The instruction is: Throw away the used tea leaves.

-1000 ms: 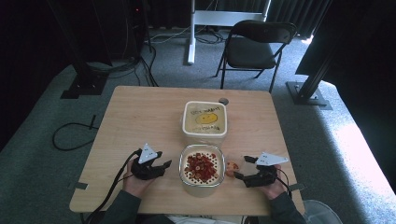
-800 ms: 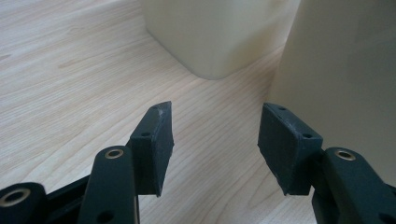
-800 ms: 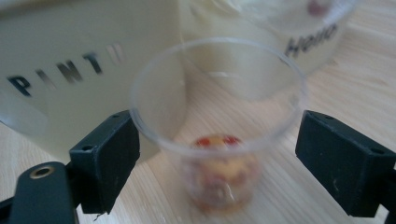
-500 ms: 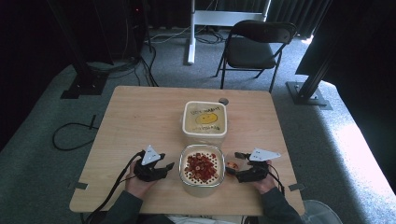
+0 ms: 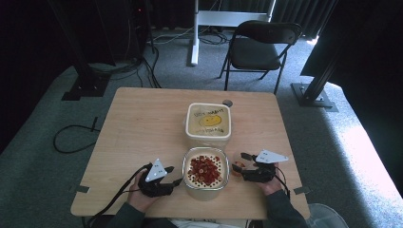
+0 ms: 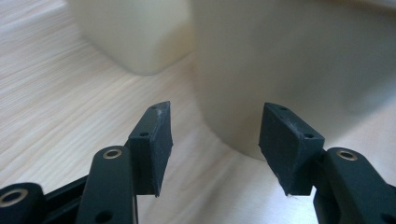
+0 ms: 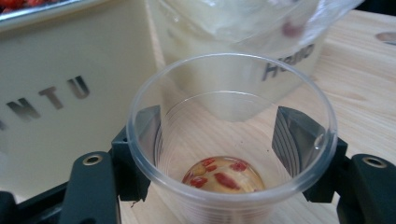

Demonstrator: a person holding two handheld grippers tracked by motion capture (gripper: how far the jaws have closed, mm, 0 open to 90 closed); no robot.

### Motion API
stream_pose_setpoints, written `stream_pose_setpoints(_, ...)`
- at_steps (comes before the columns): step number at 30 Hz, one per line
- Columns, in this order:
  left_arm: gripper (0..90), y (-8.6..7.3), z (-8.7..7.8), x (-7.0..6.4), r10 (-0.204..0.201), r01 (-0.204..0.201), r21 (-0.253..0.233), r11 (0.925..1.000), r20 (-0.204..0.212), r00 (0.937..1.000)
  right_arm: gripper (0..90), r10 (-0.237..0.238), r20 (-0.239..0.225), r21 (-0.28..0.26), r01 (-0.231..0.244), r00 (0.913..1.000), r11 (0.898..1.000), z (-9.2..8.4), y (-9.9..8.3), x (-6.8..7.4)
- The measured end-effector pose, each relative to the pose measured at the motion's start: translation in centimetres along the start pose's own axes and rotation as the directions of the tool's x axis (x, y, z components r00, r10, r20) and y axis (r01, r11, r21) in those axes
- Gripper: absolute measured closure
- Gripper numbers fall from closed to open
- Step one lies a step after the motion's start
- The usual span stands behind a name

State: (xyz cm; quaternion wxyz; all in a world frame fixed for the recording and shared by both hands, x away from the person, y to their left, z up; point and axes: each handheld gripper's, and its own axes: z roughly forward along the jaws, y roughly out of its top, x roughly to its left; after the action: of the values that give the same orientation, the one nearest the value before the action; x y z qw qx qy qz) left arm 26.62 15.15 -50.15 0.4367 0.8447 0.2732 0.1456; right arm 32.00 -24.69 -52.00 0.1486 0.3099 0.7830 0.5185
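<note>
Right hand-held gripper [image 7: 224, 154]: its jaws have just been closing and now press on both sides of a clear plastic cup [image 7: 231, 140], which stands upright between them; in the high view this hand-held gripper [image 5: 240, 167] sits at the lower right of the frame.
Clear plastic cup: a few red and pale bits lie at its bottom; it rests on the bench [image 5: 142, 123], just beside the right wall of the near tub [image 5: 206, 172]; in the high view it is a small spot [image 5: 237, 164] at the jaw tips.
Left hand-held gripper [image 6: 215, 140]: jaws stand wide with nothing between them, pointed at the pale wall of the near tub [image 6: 289, 70], close to it but apart; in the high view it [image 5: 175, 176] lies at the lower left of centre, just left of that tub.
Near tub: cream, square with rounded corners, filled with red pieces; low in the frame's centre, between the two hands.
Far tub [image 5: 209, 121]: same cream kind, closed by a lid with a yellow drawing, just above the near tub in the frame.
Small dark disc [image 5: 227, 102]: on the bench at the far tub's upper right corner.
Chair [image 5: 261, 47]: black, folding, on the floor beyond the bench, upper centre-right.
</note>
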Motion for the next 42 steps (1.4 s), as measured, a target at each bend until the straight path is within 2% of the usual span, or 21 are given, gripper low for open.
stream_pose_setpoints(4, 42.9, -0.2, 0.0, -0.5, 0.026, -0.026, -0.006, 0.9997, 0.054, 0.9982, 32.9, 0.008, 0.031, -0.011, -0.008, 0.9995, 1.000, -0.5, 0.1, -0.3)
stream_pose_setpoints(13, 41.4, -0.2, 0.4, -1.0, 0.063, -0.065, 0.009, 0.9978, 0.123, 0.9904, 33.3, 0.031, 0.090, -0.028, -0.028, 0.9955, 0.999, -1.7, 0.2, -0.8)
stream_pose_setpoints(16, 41.3, -0.2, 0.8, -0.9, 0.063, -0.069, 0.035, 0.9970, 0.143, 0.9876, 33.3, 0.040, 0.108, -0.033, -0.036, 0.9934, 0.999, -2.0, 0.2, -1.0)
stream_pose_setpoints(20, 40.6, 0.1, 1.5, -1.1, 0.095, -0.109, 0.066, 0.9918, 0.193, 0.9765, 33.3, 0.049, 0.124, -0.039, -0.045, 0.9910, 0.998, -2.3, 0.2, -1.3)
stream_pose_setpoints(23, 35.9, 0.4, 1.9, -1.1, 0.117, -0.137, 0.089, 0.9865, 0.200, 0.9728, 33.3, 0.056, 0.138, -0.041, -0.051, 0.9889, 0.998, -2.4, 0.2, -1.4)
stream_pose_setpoints(32, 36.6, 1.3, 2.9, -1.0, 0.158, -0.180, 0.092, 0.9794, 0.206, 0.9657, 33.3, 0.052, 0.160, -0.049, -0.045, 0.9857, 0.998, -2.7, 0.2, -1.6)
stream_pose_setpoints(36, 38.9, 1.7, 3.6, -1.1, 0.167, -0.187, 0.081, 0.9790, 0.211, 0.9632, 33.5, 0.049, 0.177, -0.049, -0.041, 0.9830, 0.998, -3.0, 0.4, -1.6)
stream_pose_setpoints(42, 40.9, 2.3, 4.8, -1.2, 0.168, -0.185, 0.058, 0.9811, 0.222, 0.9604, 33.9, 0.057, 0.217, -0.053, -0.047, 0.9745, 0.997, -3.8, 0.6, -2.0)
